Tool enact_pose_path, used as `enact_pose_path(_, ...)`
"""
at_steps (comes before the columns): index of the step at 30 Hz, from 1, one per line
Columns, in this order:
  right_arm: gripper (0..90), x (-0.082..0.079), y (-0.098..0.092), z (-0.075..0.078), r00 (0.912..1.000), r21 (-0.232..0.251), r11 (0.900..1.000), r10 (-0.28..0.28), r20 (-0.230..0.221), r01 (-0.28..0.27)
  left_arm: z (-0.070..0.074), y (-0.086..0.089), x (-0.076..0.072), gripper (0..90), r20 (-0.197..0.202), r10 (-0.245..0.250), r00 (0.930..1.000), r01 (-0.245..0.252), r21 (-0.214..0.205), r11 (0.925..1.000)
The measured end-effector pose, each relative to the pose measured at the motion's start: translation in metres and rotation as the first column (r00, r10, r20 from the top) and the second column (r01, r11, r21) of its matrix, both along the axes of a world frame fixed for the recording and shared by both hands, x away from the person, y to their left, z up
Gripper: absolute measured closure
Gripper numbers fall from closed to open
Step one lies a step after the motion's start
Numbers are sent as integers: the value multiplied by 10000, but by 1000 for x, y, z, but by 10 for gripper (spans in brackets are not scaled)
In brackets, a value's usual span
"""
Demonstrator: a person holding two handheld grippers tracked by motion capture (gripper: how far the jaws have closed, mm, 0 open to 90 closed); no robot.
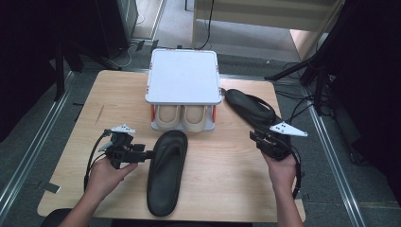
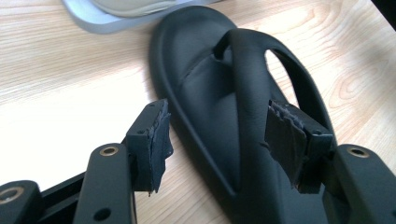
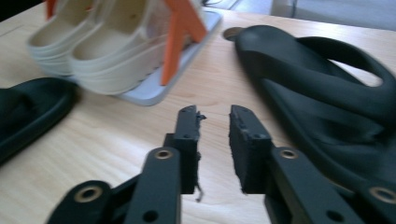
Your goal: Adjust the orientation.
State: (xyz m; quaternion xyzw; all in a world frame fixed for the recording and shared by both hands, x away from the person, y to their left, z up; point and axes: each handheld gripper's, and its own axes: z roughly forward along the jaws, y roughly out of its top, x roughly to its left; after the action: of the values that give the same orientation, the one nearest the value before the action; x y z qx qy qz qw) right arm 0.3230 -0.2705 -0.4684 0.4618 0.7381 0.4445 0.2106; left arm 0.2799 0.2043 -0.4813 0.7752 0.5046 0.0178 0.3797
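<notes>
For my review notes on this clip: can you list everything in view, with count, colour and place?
flip-flops: 2, black; one at table centre-front, one right of the rack
rack: 1, white with orange posts, back centre
slippers: 2, beige, on the rack's lower shelf
table: 1, light wood
left hand-held gripper: black, open, jaws around the centre flip-flop's strap
right hand-held gripper: black, nothing between its jaws, beside the right flip-flop

Table (image 1: 227, 189): light wood, rounded corners, centre | Floor (image 1: 28, 156): grey carpet, metal rails at 9 and 3 o'clock | Cables (image 1: 124, 56): on floor at 11 o'clock | Furniture: pale wood unit (image 1: 265, 14) at 1 o'clock, dark stand legs (image 1: 302, 66) at 2 o'clock | Light: bright overhead; room edges dark
</notes>
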Motion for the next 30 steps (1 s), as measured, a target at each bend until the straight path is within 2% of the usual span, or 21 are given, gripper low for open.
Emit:
enact_pose_path(4, 888, 12, -14, 0, 9984, 160, 9986, -490, -274, 494, 0, 5, 2, 406, 76, 1, 10000, -2, 130, 9999)
enact_pose_path(5, 900, 16, -16, 1, 9981, 10, 9985, -548, -289, 548, 0, 6, 2, 406, 73, 33, 10000, -34, 100, 9999)
enact_pose_path(7, 900, 23, -18, 1, 9976, -299, 9976, -637, -280, 629, 0, 7, 2, 406, 110, -29, 9999, 28, 43, 10000)
enact_pose_path(10, 900, 39, -21, -5, 9945, -583, 9947, -883, -557, 850, -1, 9, 3, 400, 94, -221, 9997, 221, -38, 9997)
enact_pose_path(15, 900, 61, -23, -28, 9847, -900, 9860, -1487, -906, 1406, -2, 13, 2, 391, 141, -86, 9999, 87, -20, 10000)
enact_pose_path(19, 900, 76, -17, -35, 9811, -1204, 9817, -1605, -1083, 1473, -1, 17, -1, 391, 184, 38, 9998, -37, -66, 10000)
enact_pose_path(21, 900, 82, -15, -38, 9797, -998, 9830, -1650, -1142, 1539, -2, 20, -3, 392, 187, 121, 9998, -121, -19, 9999)
enact_pose_path(23, 900, 86, -14, -40, 9775, -554, 9861, -1630, -1336, 1568, -2, 23, -6, 392, 196, 202, 9996, -203, 3, 9998)
enact_pose_path(24, 900, 87, -14, -43, 9780, -278, 9886, -1507, -1440, 1482, -2, 24, -7, 393, 197, 217, 9996, -217, -11, 9998)
enact_pose_path(25, 900, 88, -13, -44, 9781, -220, 9903, -1388, -1549, 1371, -2, 25, -9, 393, 215, 299, 9993, -299, 4, 9996)
enact_pose_path(28, 900, 90, -7, -49, 9769, -609, 9912, -1267, -1719, 1179, -2, 29, -12, 394, 202, 384, 9991, -383, -26, 9993)
enact_pose_path(30, 900, 93, -6, -51, 9752, -635, 9905, -1312, -1785, 1216, -2, 30, -13, 394, 232, 412, 9989, -412, 13, 9991)
